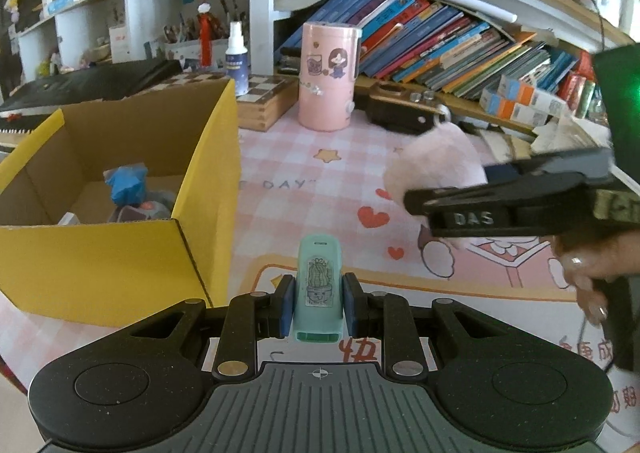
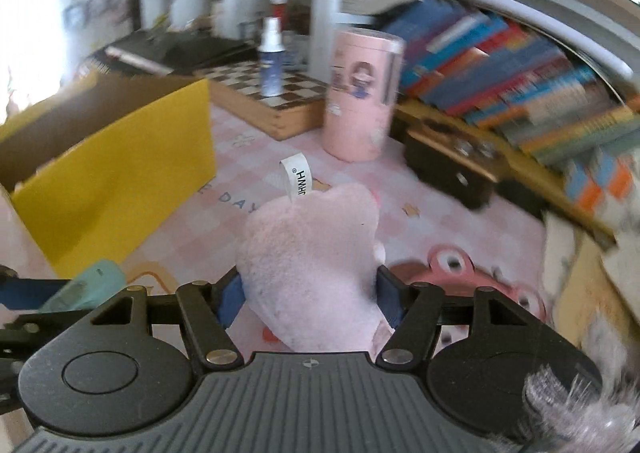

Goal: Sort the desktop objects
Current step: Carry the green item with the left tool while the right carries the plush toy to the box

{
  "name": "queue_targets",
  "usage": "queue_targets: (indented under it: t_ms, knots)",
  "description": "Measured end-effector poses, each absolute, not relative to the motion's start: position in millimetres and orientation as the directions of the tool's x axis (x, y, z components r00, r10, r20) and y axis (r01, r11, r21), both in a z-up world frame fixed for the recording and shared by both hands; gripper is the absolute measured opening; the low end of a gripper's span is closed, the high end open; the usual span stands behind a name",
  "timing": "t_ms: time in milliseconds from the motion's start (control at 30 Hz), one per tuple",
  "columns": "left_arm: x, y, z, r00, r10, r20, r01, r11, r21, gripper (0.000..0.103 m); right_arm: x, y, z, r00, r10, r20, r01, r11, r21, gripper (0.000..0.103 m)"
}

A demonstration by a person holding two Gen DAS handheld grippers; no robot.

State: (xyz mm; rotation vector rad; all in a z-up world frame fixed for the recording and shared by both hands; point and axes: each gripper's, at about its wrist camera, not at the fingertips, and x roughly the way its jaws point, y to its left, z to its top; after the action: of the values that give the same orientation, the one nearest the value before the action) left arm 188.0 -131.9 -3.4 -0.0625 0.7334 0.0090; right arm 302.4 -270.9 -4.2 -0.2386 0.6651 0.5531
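**Mia:** On the left side of the desk sits the yellow box [image 1: 120,253]. It is open on top. I can see a blue thing [image 1: 124,185] in it, plus some other small bits I can't make out. So some things are put away already, I think.

**Tom:** And next to the box?

**Mia:** The left gripper [image 1: 318,303] is just beside the box's near corner. Its two blue pads are squeezed tight on a little green case [image 1: 318,289] with a cactus picture on it. The case is held up off the pink mat [image 1: 320,181], so it isn't in the box yet.

**Tom:** What's on the right?

**Mia:** The right gripper [image 2: 310,297] has a fluffy pink plush toy [image 2: 316,265] between its pads. The pads press into the fur on both sides, so it looks like it has hold of it. The toy has a white tag [image 2: 298,181] sticking up. It's out over the mat, well away from the box.

**Tom:** So how much is done?

**Mia:** Some. Both hands are full, and I'd guess both things go in the box next. The pink cup [image 1: 328,77], the spray bottle [image 1: 235,53] and the chess board [image 1: 260,101] stand at the back. I can't tell if those need sorting too.
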Motion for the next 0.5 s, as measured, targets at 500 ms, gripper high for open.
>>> queue_targets:
  t_ms: [500]
  knots:
    - [161,-118,12,0.778,-0.168,-0.605,0.14,0.986,-0.093,0.023,203,-292,25,0.714,0.314,-0.625,-0.331,0.939,0.094,0.064]
